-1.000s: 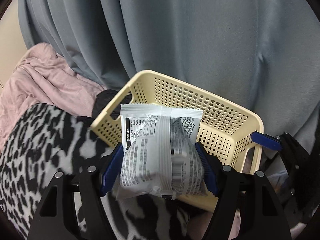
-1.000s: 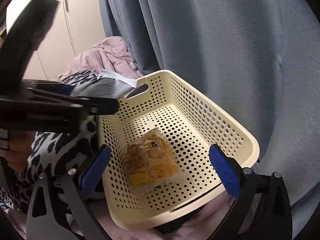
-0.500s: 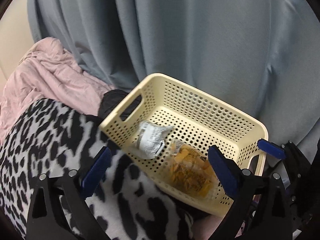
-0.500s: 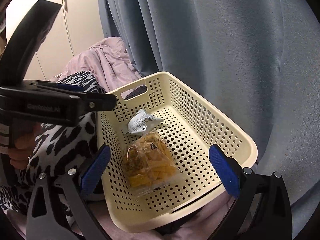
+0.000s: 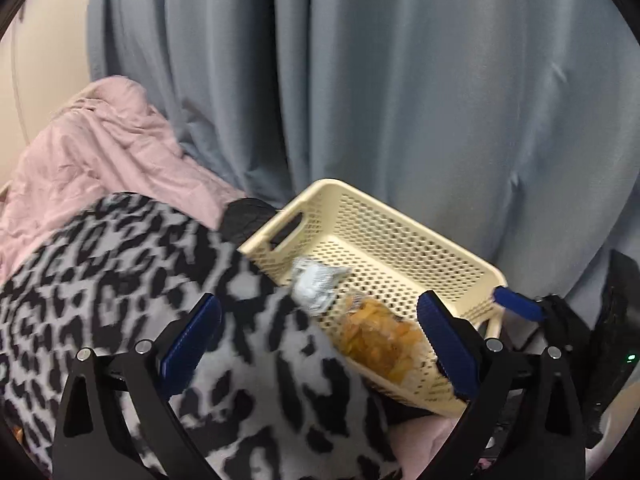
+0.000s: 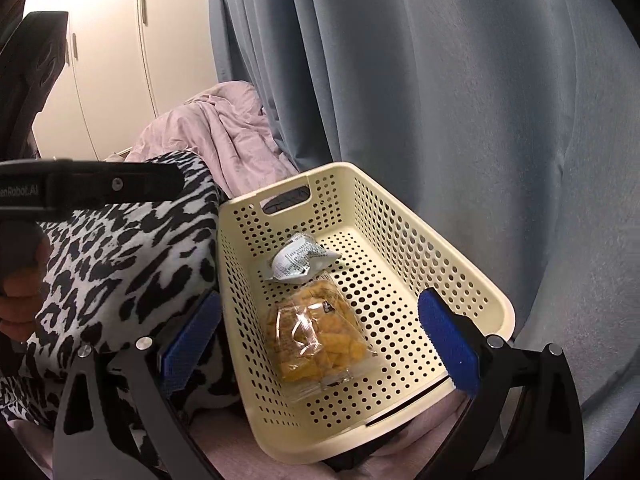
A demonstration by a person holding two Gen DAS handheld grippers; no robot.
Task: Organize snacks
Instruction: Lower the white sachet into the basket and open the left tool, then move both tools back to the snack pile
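Both tools spread and empty, left tool (image 5: 318,340), right tool (image 6: 320,344); crumpled white foil packet (image 6: 298,260) beside clear bag of orange crackers (image 6: 316,340), gathered inside perforated cream plastic basket (image 6: 472,280).

Right gripper (image 6: 320,336) sits with jaws wide apart, nothing between the blue pads (image 6: 448,344) – it frames the near end of the cream perforated basket (image 6: 460,280). Two snacks lie inside: a clear bag of orange snacks (image 6: 316,344) at the near middle of the floor, and a small white packet (image 6: 298,262) just beyond it, touching its far edge. Basket's far wall has a handle slot. Left of the basket – a black-and-white leopard-print blanket (image 6: 120,256), pressed against the basket's left wall. The left gripper (image 6: 92,190) shows side-on at far left, above the blanket, hand (image 6: 20,280) on its grip. Pink bedding (image 6: 224,136) behind, grey curtain (image 6: 440,80) behind and to the right, white cupboard doors (image 6: 120,60) far left.
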